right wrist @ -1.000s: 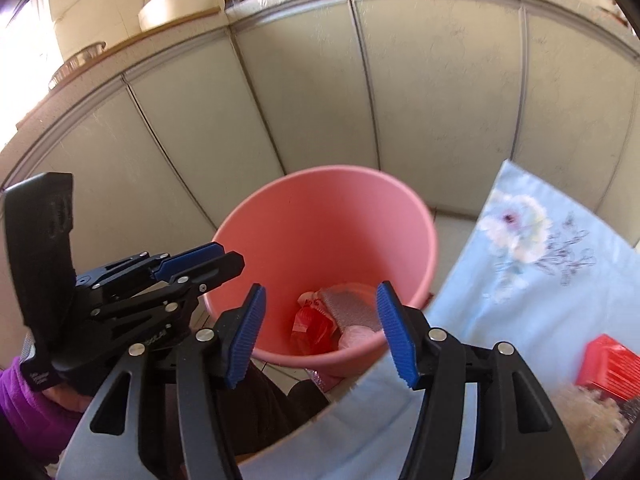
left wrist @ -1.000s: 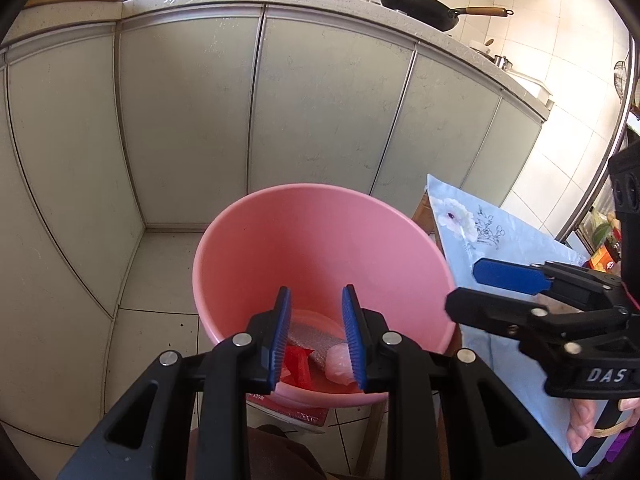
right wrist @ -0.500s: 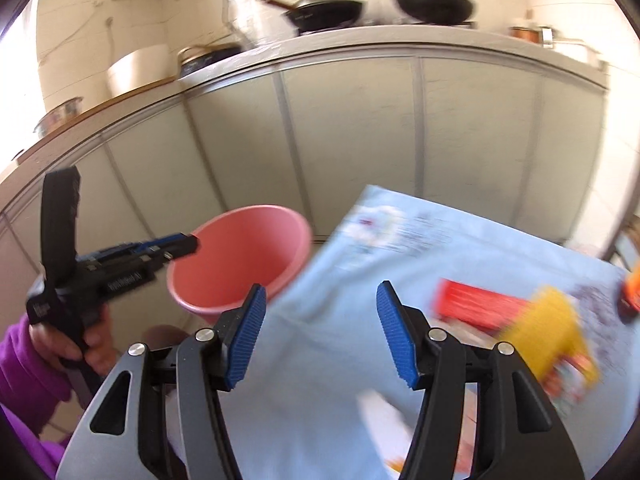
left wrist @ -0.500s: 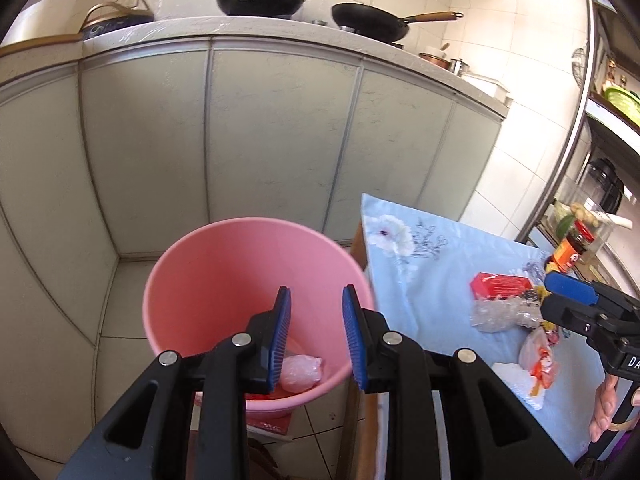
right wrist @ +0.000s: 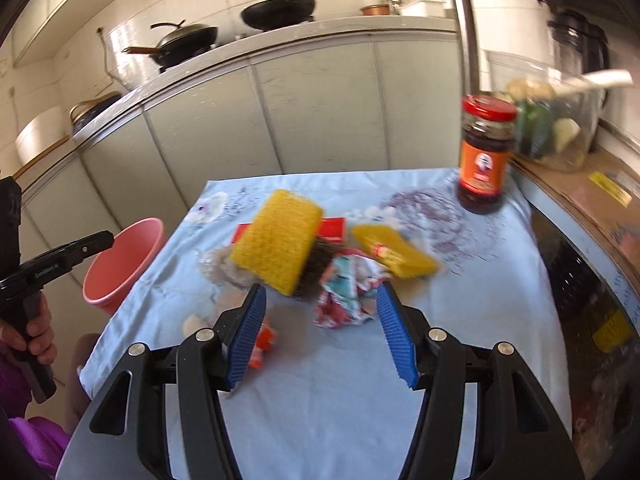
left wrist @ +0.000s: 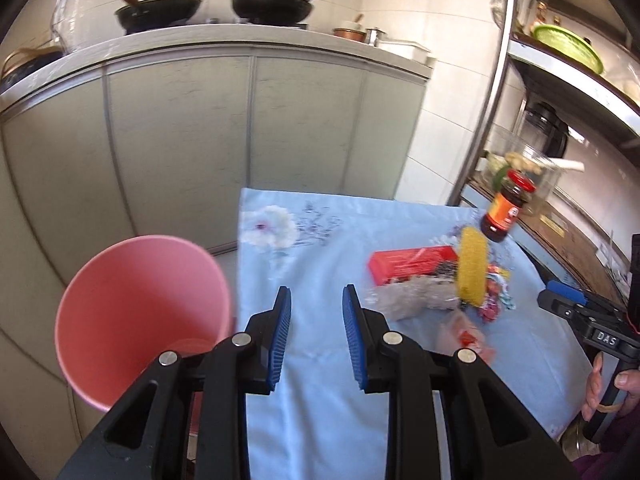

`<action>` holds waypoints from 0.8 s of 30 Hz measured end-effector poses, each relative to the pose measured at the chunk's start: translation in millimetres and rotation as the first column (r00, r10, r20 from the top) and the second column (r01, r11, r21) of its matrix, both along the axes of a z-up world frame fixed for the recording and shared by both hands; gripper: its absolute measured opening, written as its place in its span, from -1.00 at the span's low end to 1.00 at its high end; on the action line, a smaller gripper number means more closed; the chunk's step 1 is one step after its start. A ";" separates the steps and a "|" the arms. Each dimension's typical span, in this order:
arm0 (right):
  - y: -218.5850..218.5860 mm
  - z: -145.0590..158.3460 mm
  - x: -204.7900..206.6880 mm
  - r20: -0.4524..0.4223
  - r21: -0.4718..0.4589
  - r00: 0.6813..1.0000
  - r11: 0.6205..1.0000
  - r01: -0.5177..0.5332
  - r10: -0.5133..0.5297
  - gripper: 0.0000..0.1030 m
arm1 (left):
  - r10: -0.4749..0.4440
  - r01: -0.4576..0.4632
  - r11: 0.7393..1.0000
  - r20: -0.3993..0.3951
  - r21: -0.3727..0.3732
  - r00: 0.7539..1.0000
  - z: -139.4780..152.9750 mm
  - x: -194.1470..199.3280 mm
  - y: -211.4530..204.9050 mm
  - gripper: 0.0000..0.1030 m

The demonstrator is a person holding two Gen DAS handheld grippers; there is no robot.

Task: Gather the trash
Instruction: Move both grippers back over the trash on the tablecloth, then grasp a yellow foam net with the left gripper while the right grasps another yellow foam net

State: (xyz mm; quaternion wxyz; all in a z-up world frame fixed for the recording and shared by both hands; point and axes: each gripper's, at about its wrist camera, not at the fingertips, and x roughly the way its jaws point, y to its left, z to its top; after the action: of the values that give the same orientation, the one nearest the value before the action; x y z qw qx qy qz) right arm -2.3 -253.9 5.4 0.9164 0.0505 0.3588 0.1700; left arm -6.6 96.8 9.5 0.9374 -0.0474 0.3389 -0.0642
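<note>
Both tools empty above the littered desk; sorting errors possible.

The right tool (right wrist: 320, 334) is held wide and empty over the crumpled wrapper (right wrist: 348, 292); the left tool (left wrist: 316, 336), narrower and empty, is nearer the pink bin (left wrist: 140, 312) just beside the desk (left wrist: 320, 400). The yellow scouring sponge (right wrist: 280, 244) lies on the trash and could be seized by mistake; the sauce jar (right wrist: 484, 152) could be knocked over.
</note>
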 end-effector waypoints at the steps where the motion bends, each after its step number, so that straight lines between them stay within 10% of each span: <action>1: -5.7 -2.2 0.2 -0.003 0.004 1.000 1.000 0.013 -0.013 0.13 | -0.014 0.014 1.000 -0.003 0.001 1.000 0.7 1.9 -6.2 -0.50; 24: -60.7 -23.0 37.8 -0.075 0.134 0.996 0.989 0.063 -0.053 0.13 | -0.279 0.287 0.956 -0.122 0.057 0.953 -25.3 80.0 -150.2 -0.31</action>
State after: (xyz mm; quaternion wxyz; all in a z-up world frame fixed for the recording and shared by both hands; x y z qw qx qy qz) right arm 35.6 -314.6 -17.5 0.9020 0.1294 0.3771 0.1656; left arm 73.4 -53.4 -15.8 0.8990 0.0329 0.3966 -0.1826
